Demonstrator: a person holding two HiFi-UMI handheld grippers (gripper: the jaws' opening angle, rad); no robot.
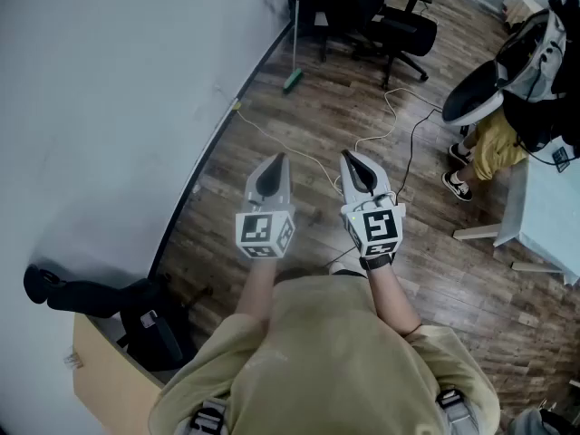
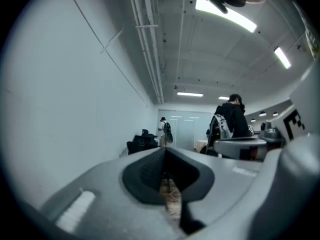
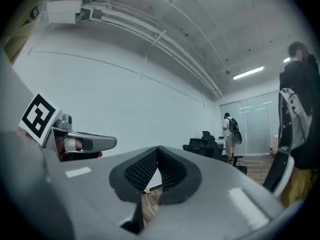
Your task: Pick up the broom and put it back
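Observation:
The broom (image 1: pixel 293 43) leans against the white wall far ahead, its green head (image 1: pixel 292 82) on the wooden floor, in the head view only. Both grippers are held level at chest height, side by side, well short of it. My left gripper (image 1: pixel 278 159) is shut with nothing between its jaws; in its own view the tips (image 2: pixel 164 151) meet. My right gripper (image 1: pixel 346 155) is shut and empty too, its tips (image 3: pixel 158 149) touching. The left gripper (image 3: pixel 85 144) shows at the left of the right gripper view.
Black office chairs (image 1: pixel 399 30) stand beyond the broom. A white cable (image 1: pixel 299 157) trails over the floor ahead. A person (image 1: pixel 507 98) stands at the right by a white table (image 1: pixel 553 216). A cardboard box (image 1: pixel 104 374) and black bag (image 1: pixel 91 293) sit at the lower left.

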